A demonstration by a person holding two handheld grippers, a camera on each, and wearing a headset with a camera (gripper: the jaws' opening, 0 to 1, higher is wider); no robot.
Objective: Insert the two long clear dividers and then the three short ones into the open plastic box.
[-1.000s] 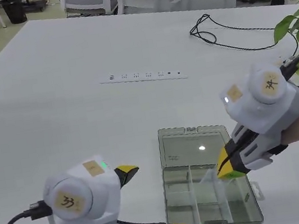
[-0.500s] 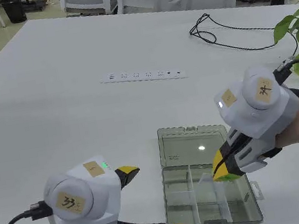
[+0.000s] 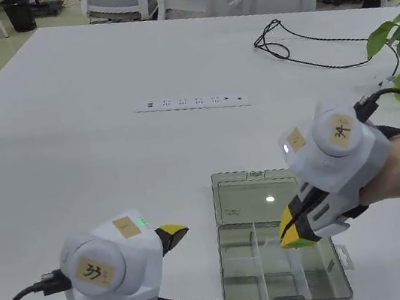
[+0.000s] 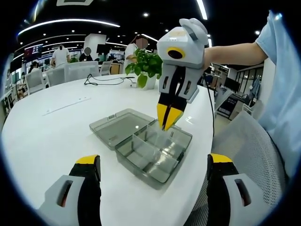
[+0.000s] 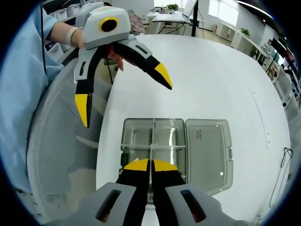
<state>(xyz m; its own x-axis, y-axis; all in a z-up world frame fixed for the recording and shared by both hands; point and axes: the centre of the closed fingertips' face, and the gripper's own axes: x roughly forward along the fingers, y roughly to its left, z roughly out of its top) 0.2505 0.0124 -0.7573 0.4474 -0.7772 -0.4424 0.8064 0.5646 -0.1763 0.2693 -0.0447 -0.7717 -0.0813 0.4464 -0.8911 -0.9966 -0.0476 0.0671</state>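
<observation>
Right gripper (image 3: 294, 238): squeezed tight on a thin clear divider (image 5: 151, 153), right over the box (image 3: 227, 275).
Left gripper (image 3: 210, 272): jaws wide apart, holding nothing, just beside the box.
Box: open on the white table (image 3: 106, 134), lid lying flat.
Divider: looks light, stiff and slippery. Best to pinch its top edge gently, because it might snap.

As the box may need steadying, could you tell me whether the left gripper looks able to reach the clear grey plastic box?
Probably yes: the left gripper is open beside the clear grey plastic box, only white table between; the right gripper, shut on a clear divider, is over its other side.
</observation>
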